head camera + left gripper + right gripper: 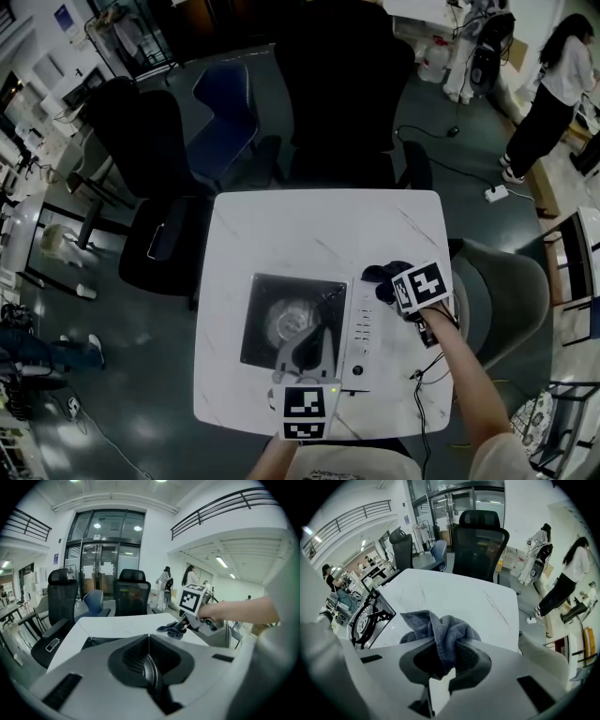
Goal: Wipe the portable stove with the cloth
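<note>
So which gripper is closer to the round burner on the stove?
Left. The left gripper reaches over the stove, right beside the burner. The right gripper, pinching the cloth, is by the stove's right edge, farther from the burner.

The cloth [440, 630] is a soft grey-blue fabric with a fluffy, rough pile. The table [309, 230] top looks white, smooth and a little glossy, with thin marble-like veins. The portable stove [361, 328] has a smooth white panel, a dark matt top plate [258, 305] and a shiny metal burner [284, 323].
</note>
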